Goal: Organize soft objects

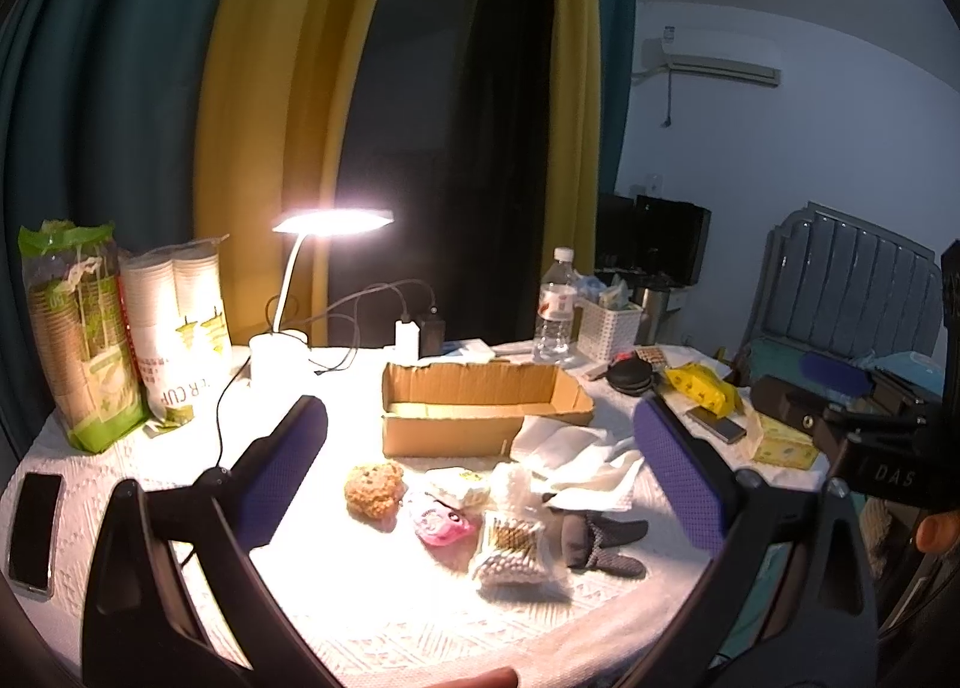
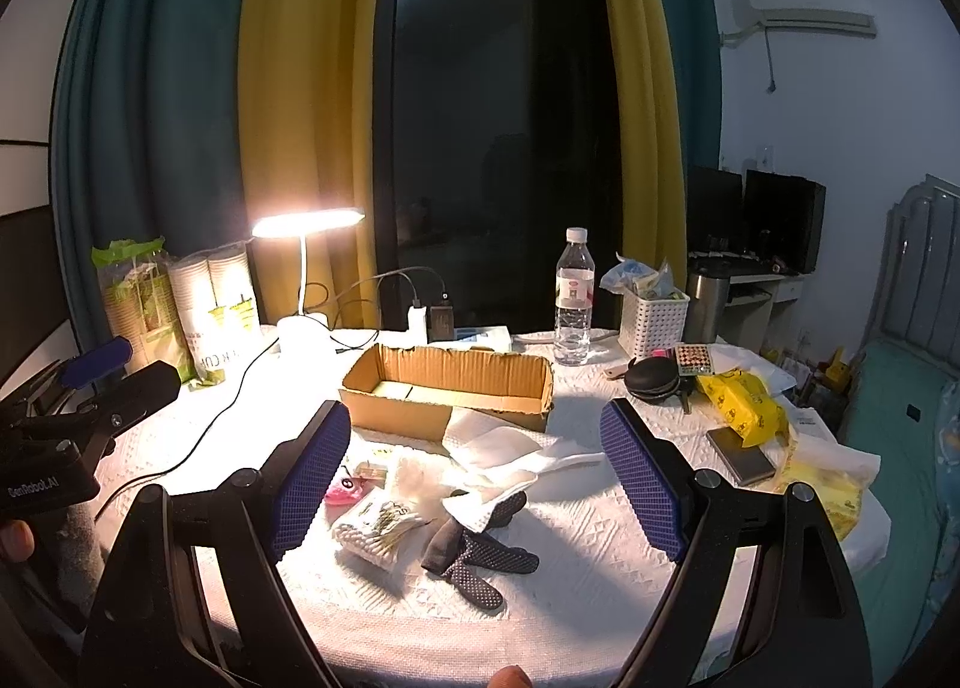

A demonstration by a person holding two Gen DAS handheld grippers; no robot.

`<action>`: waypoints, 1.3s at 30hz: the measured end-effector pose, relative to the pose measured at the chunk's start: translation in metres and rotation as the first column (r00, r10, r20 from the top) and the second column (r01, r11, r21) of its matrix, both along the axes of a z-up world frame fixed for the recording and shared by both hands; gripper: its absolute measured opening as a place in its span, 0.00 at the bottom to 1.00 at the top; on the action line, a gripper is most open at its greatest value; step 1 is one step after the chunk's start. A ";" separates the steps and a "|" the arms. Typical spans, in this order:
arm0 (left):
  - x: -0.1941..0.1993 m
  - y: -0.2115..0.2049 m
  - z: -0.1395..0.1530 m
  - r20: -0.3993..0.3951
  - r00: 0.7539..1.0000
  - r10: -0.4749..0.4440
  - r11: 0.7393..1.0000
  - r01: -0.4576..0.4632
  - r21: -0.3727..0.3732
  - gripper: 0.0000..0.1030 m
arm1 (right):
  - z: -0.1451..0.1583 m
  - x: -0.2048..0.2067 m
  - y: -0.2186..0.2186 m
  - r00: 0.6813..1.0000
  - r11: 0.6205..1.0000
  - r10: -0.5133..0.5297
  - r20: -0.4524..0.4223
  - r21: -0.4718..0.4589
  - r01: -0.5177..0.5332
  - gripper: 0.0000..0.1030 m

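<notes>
- Both grippers, left gripper (image 1: pixel 480 454) and right gripper (image 2: pixel 474 472), hover spread wide, grasping nothing.
- Cardboard box (image 1: pixel 480 409) sits behind the pile; its floor is mostly hidden.
- White cloths (image 2: pixel 510 457) partly cover the dark socks (image 2: pixel 474 553).
- Cotton-swab bag (image 1: pixel 510 547) looks blurred.
- Pink item (image 2: pixel 343 490) is half hidden behind a pad.

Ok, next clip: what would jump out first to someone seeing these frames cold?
The lit desk lamp at the back left of the table glares over everything. Below it sits an open cardboard box mid-table, with a heap of soft things in front: a dark dotted sock, a bag of cotton swabs and white cloths. Both tongs, left and right, hover open, holding nothing.
</notes>
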State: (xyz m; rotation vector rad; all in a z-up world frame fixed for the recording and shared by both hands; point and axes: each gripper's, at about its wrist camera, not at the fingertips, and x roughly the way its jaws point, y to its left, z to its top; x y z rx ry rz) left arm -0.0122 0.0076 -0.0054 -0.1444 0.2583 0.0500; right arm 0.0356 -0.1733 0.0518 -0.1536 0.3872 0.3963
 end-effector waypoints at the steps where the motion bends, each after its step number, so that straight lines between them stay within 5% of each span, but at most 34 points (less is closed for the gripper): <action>1: 0.001 0.000 -0.002 -0.006 1.000 0.002 1.000 -0.002 -0.001 0.99 | -0.001 0.000 0.001 1.000 1.000 0.001 -0.001 -0.001 -0.001 0.85; 8: 0.026 0.002 -0.023 -0.090 0.996 0.011 1.000 -0.012 -0.011 0.99 | -0.009 0.023 -0.003 0.990 1.000 -0.019 -0.142 -0.005 0.018 0.85; 12: 0.046 0.007 -0.035 -0.149 0.989 0.011 1.000 -0.015 -0.023 0.99 | -0.024 0.042 -0.003 0.994 0.999 -0.022 -0.105 -0.045 0.018 0.85; 19: 0.086 0.004 -0.066 -0.268 0.963 -0.029 0.999 0.019 -0.039 0.99 | -0.054 0.072 -0.001 0.985 0.998 -0.033 -0.168 -0.053 0.024 0.85; 36: 0.165 -0.025 -0.150 -0.539 0.834 -0.115 0.993 0.097 -0.062 0.98 | -0.123 0.144 -0.001 0.920 1.000 0.004 -0.391 -0.024 -0.015 0.85; 39: 0.171 -0.029 -0.156 -0.566 0.816 -0.119 0.993 0.106 -0.057 0.90 | -0.128 0.153 0.002 0.914 0.999 0.018 -0.405 -0.017 -0.027 0.85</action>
